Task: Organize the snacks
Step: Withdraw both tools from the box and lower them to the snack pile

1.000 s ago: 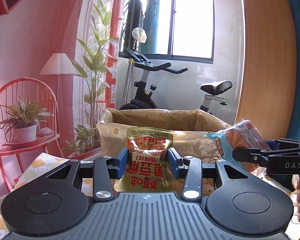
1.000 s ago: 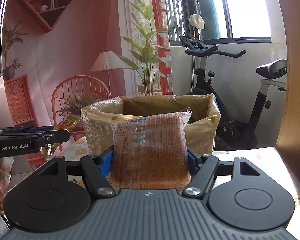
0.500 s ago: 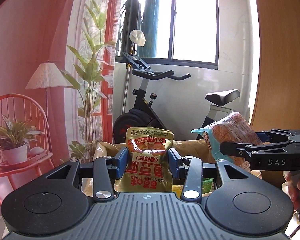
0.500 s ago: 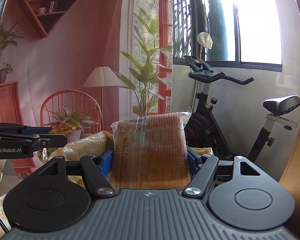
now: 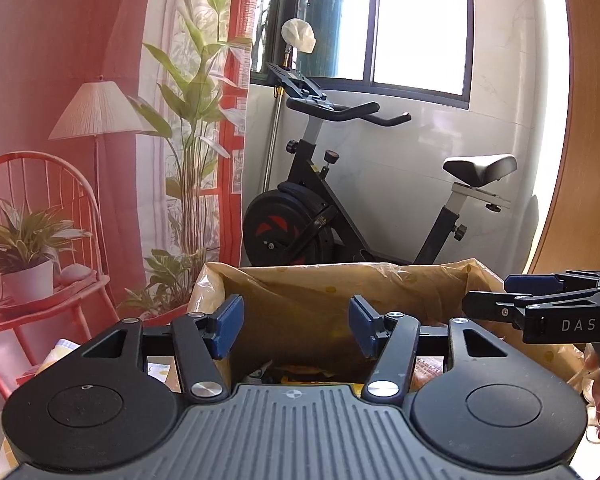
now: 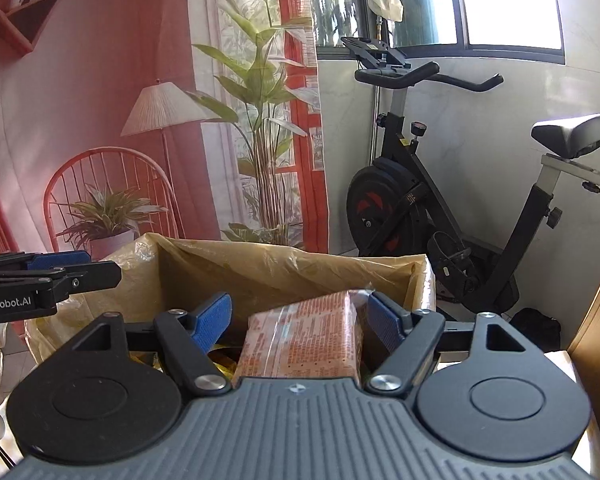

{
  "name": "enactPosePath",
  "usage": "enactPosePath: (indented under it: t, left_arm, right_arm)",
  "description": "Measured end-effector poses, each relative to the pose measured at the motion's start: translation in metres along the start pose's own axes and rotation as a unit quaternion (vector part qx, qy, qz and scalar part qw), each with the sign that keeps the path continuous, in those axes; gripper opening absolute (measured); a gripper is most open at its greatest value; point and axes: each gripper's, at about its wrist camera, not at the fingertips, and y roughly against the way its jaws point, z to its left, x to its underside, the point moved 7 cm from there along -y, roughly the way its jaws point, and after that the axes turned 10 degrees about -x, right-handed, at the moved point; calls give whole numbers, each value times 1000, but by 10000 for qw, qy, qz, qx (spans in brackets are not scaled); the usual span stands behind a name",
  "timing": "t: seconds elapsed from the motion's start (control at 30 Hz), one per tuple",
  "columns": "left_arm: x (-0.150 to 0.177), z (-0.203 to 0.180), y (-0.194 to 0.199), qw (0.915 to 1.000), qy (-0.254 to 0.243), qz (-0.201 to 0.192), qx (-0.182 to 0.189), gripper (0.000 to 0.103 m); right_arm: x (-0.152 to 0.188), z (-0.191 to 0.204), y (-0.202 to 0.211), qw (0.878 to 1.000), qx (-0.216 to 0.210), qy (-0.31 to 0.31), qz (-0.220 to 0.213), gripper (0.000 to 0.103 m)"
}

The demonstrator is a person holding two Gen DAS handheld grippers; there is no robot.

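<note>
A box lined with a yellow plastic bag point(image 5: 300, 300) point(image 6: 268, 272) stands right in front of both grippers. My left gripper point(image 5: 296, 326) is open and empty over the box. Snack packets point(image 5: 300, 370) lie at the bottom of the box, partly hidden. My right gripper point(image 6: 298, 320) is open over the box. An orange cracker pack point(image 6: 304, 340) lies tilted between its fingers, inside the box, close to the right pad point(image 6: 384, 322). The right gripper also shows at the right of the left wrist view point(image 5: 540, 308). The left gripper shows at the left of the right wrist view point(image 6: 48, 276).
An exercise bike point(image 5: 340, 208) point(image 6: 440, 200) stands behind the box by the window. A wall backdrop with a red chair, plants and a lamp point(image 5: 96, 112) fills the left. A wooden panel point(image 5: 588, 140) rises on the right. A patterned tablecloth point(image 5: 60, 350) shows by the box.
Both grippers have dropped toward the box and opened. The gold-and-red snack pouch has left my left gripper. The cracker pack has slipped from the right gripper's grip into the box.
</note>
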Motion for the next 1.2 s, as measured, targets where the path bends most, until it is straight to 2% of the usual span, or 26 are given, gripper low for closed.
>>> enactPosePath:
  t: [0.33, 0.47, 0.87, 1.07, 1.2]
  left_arm:
    - [4, 9, 47, 9999, 22, -43, -100, 61]
    - [13, 16, 72, 9995, 19, -86, -296, 61]
    - [65, 39, 135, 9985, 251, 157, -465, 60]
    - [102, 35, 142, 9977, 315, 353, -476, 60]
    - [127, 27, 138, 9973, 282, 553, -395, 60]
  right_arm:
    - [7, 35, 39, 9997, -169, 116, -112, 80]
    - [16, 51, 57, 9994, -278, 141, -138, 80]
    - [53, 80, 104, 9980, -578, 111, -224, 80]
    - [81, 86, 111, 9975, -660, 179, -184, 80]
    - [104, 80, 108, 9980, -613, 120, -63, 73]
